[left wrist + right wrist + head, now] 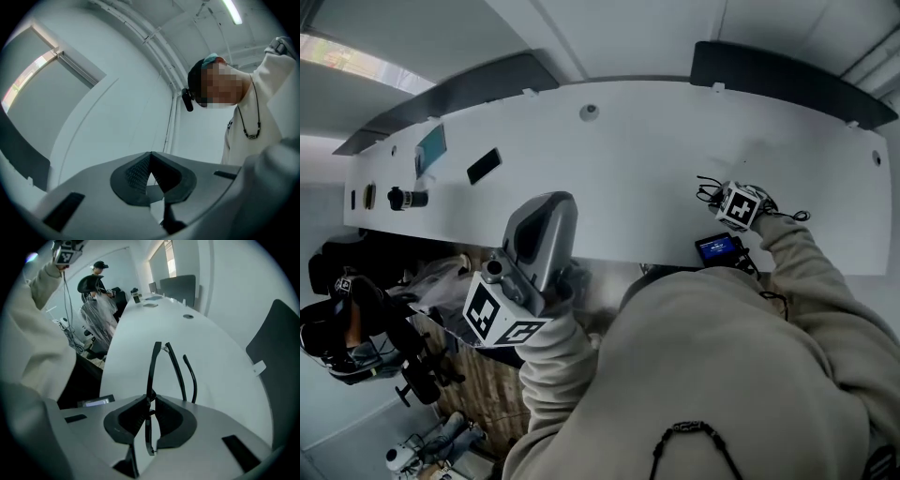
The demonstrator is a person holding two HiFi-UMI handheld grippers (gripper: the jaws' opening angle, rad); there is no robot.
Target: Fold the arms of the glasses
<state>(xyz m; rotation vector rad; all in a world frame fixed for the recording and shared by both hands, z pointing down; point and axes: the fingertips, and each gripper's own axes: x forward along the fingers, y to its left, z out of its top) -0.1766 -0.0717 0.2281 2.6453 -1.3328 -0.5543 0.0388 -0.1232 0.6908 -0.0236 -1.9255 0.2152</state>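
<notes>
The black glasses (pixel 177 373) hang low over the white table (pixel 220 357), with my right gripper (pixel 150 405) shut on a thin black part of them. Two curved arms stick out ahead of the jaws, away from me. In the head view the glasses (pixel 707 192) show as a small dark tangle just left of the right gripper (pixel 722 199) and its marker cube, near the table's right side. My left gripper (pixel 549 202) is raised close to the camera, off the table's near edge. Its pads (pixel 136 174) are shut with nothing between them, and it points up at a wall.
On the table's (pixel 656 159) left part lie a black slab (pixel 484 165), a teal card (pixel 431 147) and a dark bottle (pixel 406 198). Dark chair backs (pixel 787 80) stand along the far edge. Another person (pixel 347 319) sits at lower left beside cluttered gear.
</notes>
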